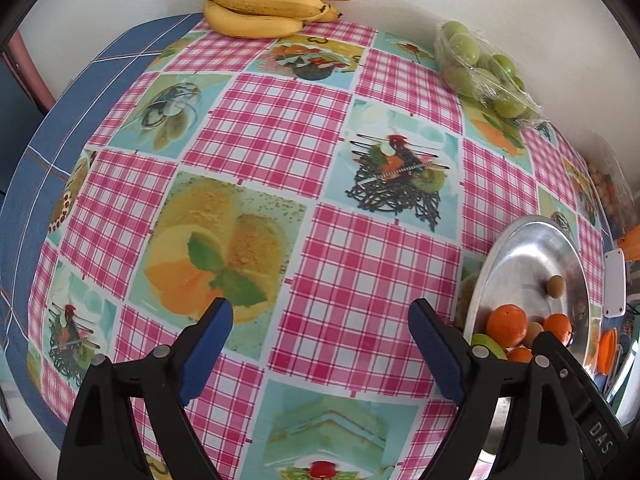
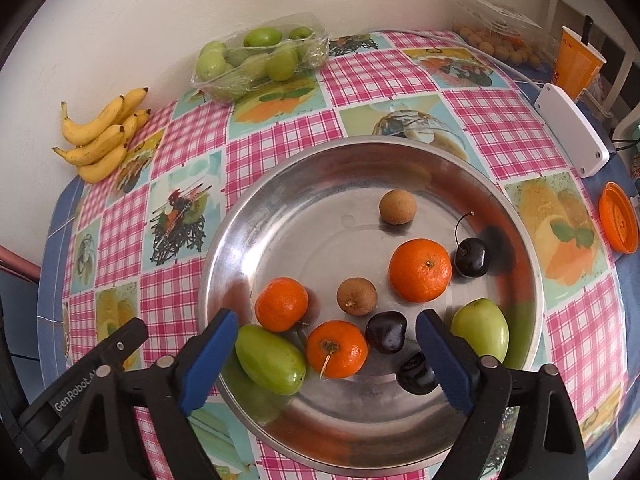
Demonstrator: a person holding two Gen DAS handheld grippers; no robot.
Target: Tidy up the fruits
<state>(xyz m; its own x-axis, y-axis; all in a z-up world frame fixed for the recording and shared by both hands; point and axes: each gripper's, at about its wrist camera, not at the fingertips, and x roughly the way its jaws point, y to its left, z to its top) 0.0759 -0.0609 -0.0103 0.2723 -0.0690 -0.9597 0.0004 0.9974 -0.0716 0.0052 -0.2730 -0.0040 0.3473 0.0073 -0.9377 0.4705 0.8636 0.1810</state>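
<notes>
A round metal plate (image 2: 320, 220) lies on the checked tablecloth. It holds three mandarins (image 2: 420, 270), two brown longans (image 2: 397, 207), dark cherries (image 2: 472, 258) and two green fruits (image 2: 270, 360). My right gripper (image 2: 328, 320) hangs open just above the plate's near side, with a mandarin (image 2: 337, 349) and a cherry (image 2: 386, 332) below the gap and nothing gripped. My left gripper (image 1: 320, 316) stands open over bare tablecloth, left of the plate (image 1: 532, 256). Bananas (image 1: 264, 0) lie at the far edge by the wall. A clear tray of green fruit (image 1: 480, 68) sits to their right.
A white box (image 2: 570, 134), an orange cup (image 2: 576, 64), an orange lid (image 2: 618, 218) and a clear bag of small brown fruit (image 2: 500, 28) crowd the right side. The wall runs along the table's far edge. Blue cloth (image 1: 48, 152) shows at the left edge.
</notes>
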